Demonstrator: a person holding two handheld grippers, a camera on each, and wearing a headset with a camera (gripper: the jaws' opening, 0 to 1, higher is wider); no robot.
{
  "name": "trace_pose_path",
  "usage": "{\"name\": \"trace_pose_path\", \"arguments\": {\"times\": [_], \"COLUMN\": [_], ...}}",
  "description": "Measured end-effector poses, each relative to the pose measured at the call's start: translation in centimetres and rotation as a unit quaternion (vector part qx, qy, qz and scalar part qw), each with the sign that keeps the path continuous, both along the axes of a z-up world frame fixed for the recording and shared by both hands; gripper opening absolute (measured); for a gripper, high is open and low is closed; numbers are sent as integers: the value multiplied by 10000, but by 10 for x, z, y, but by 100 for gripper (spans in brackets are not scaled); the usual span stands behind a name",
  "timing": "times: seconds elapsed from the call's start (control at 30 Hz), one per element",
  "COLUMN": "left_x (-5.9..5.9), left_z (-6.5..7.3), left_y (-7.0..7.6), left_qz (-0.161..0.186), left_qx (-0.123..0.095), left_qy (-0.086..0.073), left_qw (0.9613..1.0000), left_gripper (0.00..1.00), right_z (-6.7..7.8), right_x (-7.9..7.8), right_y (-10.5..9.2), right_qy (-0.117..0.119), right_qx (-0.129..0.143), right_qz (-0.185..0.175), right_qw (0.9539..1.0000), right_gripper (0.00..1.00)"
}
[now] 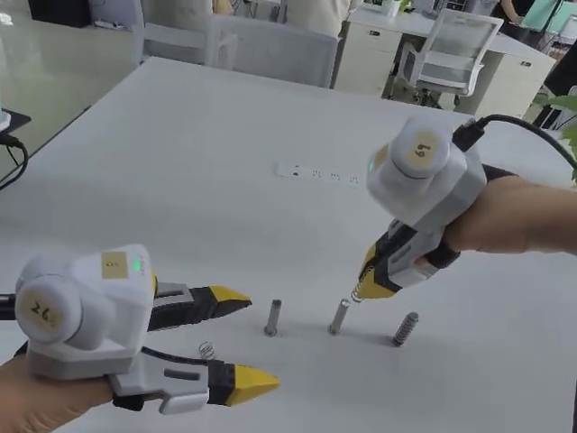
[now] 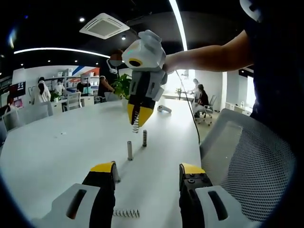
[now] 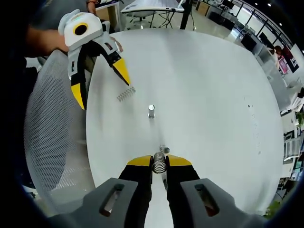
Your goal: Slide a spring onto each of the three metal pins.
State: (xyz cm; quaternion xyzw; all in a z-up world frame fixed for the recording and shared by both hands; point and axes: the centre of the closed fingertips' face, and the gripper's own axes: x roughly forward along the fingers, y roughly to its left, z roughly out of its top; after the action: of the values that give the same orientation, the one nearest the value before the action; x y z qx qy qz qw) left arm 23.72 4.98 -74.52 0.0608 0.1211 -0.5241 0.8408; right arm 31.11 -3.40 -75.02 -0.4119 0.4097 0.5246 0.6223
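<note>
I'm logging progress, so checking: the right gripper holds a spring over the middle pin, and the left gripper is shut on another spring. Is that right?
Not quite. The left gripper is open; the loose spring lies on the table between its jaws, as the left gripper view shows. The right gripper does hold a spring over the middle pin.

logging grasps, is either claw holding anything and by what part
Right claw pinches a spring by its upper coils, lower end free. Left claw is open, holding nothing.

Bright even ceiling light; soft shadows; fisheye-warped edges.
</note>
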Motion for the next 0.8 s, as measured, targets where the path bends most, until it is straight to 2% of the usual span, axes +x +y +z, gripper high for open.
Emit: {"name": "trace_pose_path", "arguments": {"times": [0.13, 0.33, 0.53, 0.8], "left_x": [2, 3, 5, 6], "left_z": [0, -3, -3, -6], "left_y": [2, 3, 4, 3], "left_qz": [27, 35, 41, 41], "left_qx": [15, 26, 42, 79], "left_qy": [-4, 6, 11, 41], "left_qw": [10000, 10000, 10000, 10000], "left_gripper": [49, 49, 49, 48], "right_z": [-2, -13, -17, -24], "right_x": [6, 13, 14, 13], "right_y": [1, -2, 0, 3], "right_qy": [26, 36, 90, 129], "right_qx": [14, -109, -42, -114], "right_qz": [-31, -19, -67, 15], "right_qw": [10000, 9999, 9999, 9999], "right_gripper": [8, 8, 8, 8]}}
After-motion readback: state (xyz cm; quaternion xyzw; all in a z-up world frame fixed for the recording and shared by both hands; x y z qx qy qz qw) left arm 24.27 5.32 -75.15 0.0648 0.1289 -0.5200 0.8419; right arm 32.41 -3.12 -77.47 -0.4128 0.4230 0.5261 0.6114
